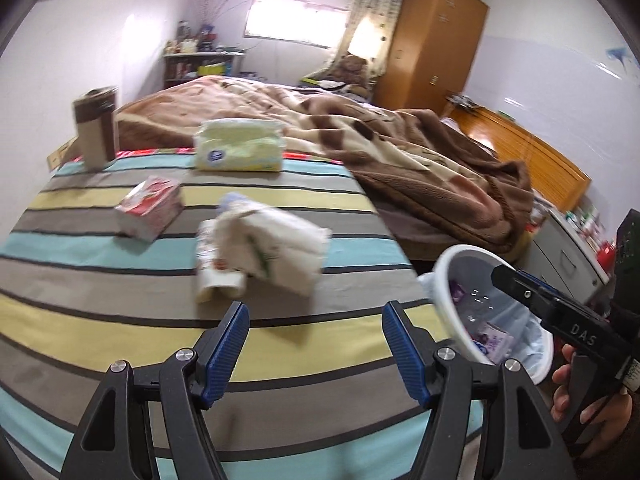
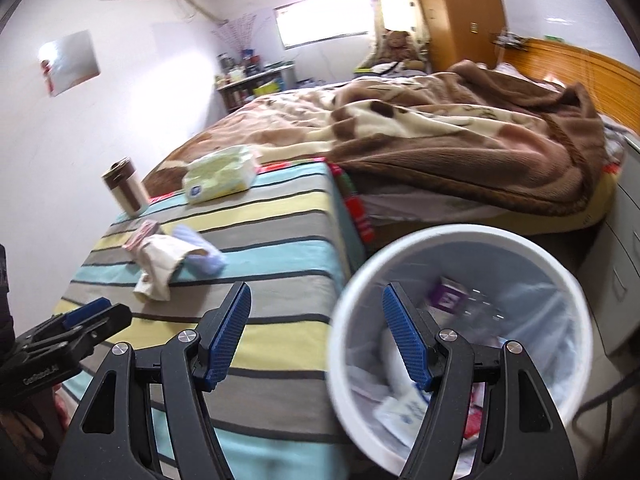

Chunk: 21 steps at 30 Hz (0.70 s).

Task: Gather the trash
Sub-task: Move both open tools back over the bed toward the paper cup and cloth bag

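Note:
On the striped bedsheet [image 1: 120,320] lie a crumpled white wrapper [image 1: 276,252], a red-and-white pack [image 1: 150,208], a pale green tissue pack [image 1: 240,144] and an upright brown-and-white cup [image 1: 96,132]. My left gripper [image 1: 315,312] hangs open and empty over the sheet, just short of the white wrapper. A white bin [image 2: 460,233] with a clear liner stands beside the bed; a purple box [image 2: 448,296] and other scraps lie inside it. My right gripper [image 2: 317,292] is open and empty, one finger over the bin's mouth, the other over the bed's corner.
A rumpled brown and cream blanket [image 1: 420,152] covers the far half of the bed. A wooden wardrobe [image 1: 436,40] and headboard [image 1: 532,148] stand behind it. A grey cabinet [image 2: 624,248] sits right of the bin, and a cluttered shelf [image 1: 200,64] stands by the far wall.

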Available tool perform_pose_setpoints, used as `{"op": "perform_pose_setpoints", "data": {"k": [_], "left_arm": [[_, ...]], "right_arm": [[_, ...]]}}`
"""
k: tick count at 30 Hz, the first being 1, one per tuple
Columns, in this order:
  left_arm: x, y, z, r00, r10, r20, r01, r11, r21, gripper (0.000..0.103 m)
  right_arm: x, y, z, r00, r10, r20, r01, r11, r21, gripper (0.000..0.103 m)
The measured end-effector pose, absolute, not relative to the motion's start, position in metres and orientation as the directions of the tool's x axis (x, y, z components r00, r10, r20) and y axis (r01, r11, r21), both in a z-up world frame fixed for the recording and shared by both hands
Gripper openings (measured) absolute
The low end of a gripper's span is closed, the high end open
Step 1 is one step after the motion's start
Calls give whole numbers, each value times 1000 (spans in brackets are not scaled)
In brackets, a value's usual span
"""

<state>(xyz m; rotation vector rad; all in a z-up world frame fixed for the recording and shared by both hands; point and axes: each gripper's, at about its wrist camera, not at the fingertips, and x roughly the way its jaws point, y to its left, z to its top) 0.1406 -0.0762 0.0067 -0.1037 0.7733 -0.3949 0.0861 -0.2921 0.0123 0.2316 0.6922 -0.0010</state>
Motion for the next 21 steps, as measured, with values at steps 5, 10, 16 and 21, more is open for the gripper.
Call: {"op": "perform_pose_setpoints", "data": {"k": [5, 10, 16, 21], "left_arm": [[150, -48, 0, 656, -346, -671, 254, 938, -235, 69], [159, -33, -6, 652, -330, -683, 235, 944, -231, 69], [177, -33, -19, 620, -332, -711, 246, 943, -226, 69], [193, -32, -29, 591, -331, -735, 253, 942, -221, 69]], "right_arm": [[100, -270, 14, 761, 136, -634, 11, 975, 222, 70], [120, -246, 9, 738, 186, -649, -54, 974, 218, 70], [141, -231, 1, 693, 269, -668, -103, 955, 278, 70], [157, -216, -3, 669, 302, -679, -129, 947, 294, 70]]}}
